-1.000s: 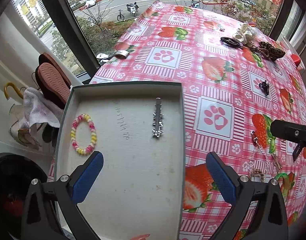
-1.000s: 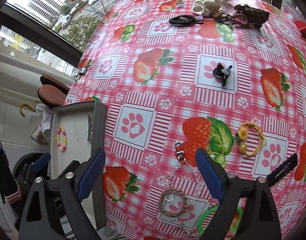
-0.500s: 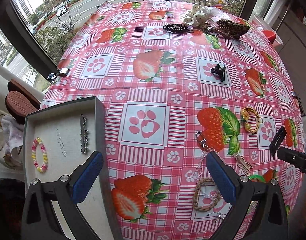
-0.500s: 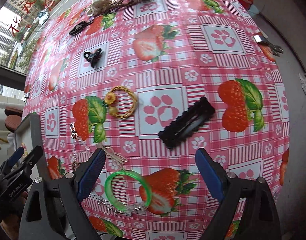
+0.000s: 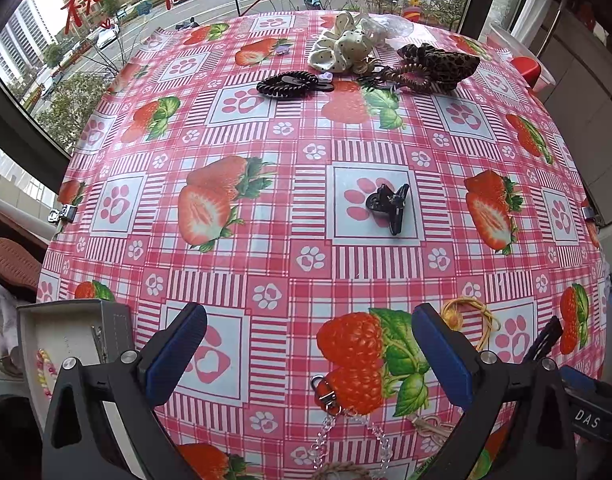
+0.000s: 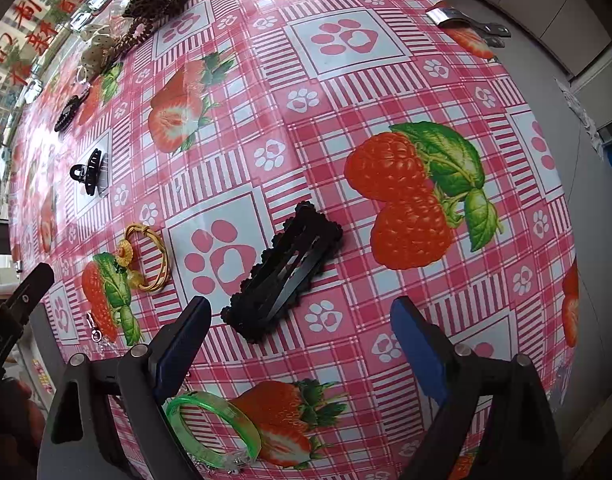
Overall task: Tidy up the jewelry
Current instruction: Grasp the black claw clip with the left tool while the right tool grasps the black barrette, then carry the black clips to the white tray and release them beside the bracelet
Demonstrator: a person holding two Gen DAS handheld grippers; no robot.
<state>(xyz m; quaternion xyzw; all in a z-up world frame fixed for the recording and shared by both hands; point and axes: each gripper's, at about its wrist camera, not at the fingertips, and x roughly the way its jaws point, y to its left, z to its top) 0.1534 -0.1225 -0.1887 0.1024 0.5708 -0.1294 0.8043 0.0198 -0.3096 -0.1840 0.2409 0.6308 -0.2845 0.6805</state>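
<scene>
Pink strawberry-and-paw-print tablecloth (image 5: 266, 208) fills my left wrist view, with a window and street beyond it along the top of the frame. My left gripper (image 5: 307, 354) sits at the bottom centre, its blue-padded jaws spread wide with nothing between them. At the lower left edge I see the grey tray (image 5: 118, 322), holding a silver hair clip (image 5: 98, 342) and a pastel bead bracelet (image 5: 42, 366). A small black claw clip (image 5: 387, 204) lies on a paw square right of centre. Near the top, a black coil hair tie (image 5: 290, 84) lies just left of a white dotted scrunchie (image 5: 337, 50) and a leopard-print scrunchie (image 5: 437, 65). A yellow cord bracelet (image 5: 471, 320) shows beside the right finger, and a clear bead chain (image 5: 325, 432) runs off the bottom edge.

Through my right wrist view the same cloth (image 6: 385, 80) curves away to a grey floor on the right. My right gripper (image 6: 302, 346) is also wide open and empty, hovering just below a black scalloped snap clip (image 6: 284, 270) lying at the centre of the frame. A green bangle (image 6: 214, 426) lies at the bottom, partly behind the left finger. The yellow cord bracelet (image 6: 146, 258) sits at mid left, the black claw clip (image 6: 89, 172) above it, and the scrunchies far in the upper left corner. The left gripper's black body pokes in at the left edge.
</scene>
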